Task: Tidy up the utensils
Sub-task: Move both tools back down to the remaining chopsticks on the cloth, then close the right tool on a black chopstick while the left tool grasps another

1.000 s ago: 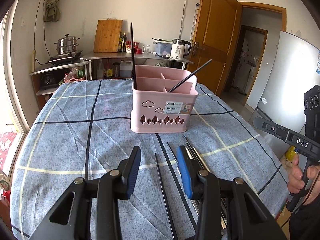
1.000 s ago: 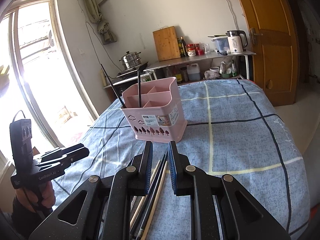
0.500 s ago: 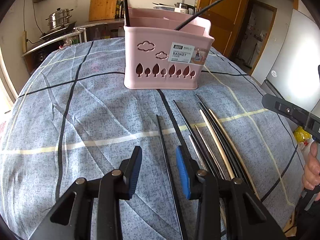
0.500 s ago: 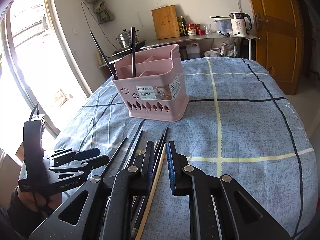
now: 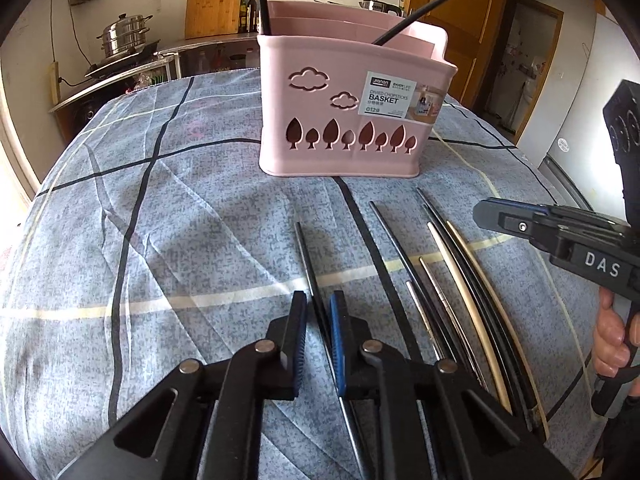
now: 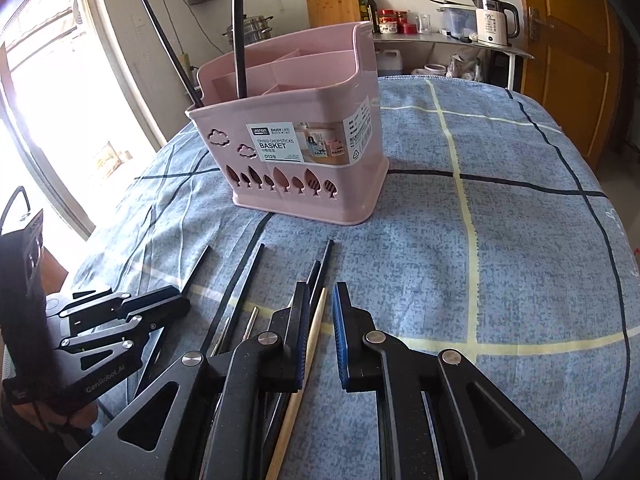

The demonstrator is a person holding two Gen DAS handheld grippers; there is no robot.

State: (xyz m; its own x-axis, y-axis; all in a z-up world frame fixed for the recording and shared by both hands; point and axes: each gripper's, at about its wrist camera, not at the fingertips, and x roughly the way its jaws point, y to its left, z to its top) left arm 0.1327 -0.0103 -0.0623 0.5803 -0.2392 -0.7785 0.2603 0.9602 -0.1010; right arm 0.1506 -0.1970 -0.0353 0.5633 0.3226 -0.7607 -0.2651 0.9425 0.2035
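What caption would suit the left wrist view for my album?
Left hand-held gripper closing around a lone black chopstick on the checked cloth, pink basket waiting behind.

The white label [image 5: 402, 96] on the pink basket [image 5: 344, 120], in the upper middle of the frame, reads "ENJOY LIFE", "DIVIDED CHOPSTICKS", "BASKET" and "0129". The right gripper [image 5: 560, 236], at the right edge, carries "DAS". The left gripper [image 6: 120, 328], at lower left, carries "GenRobot.AI". The white kettle [image 6: 494, 20], upper right, shows "55".
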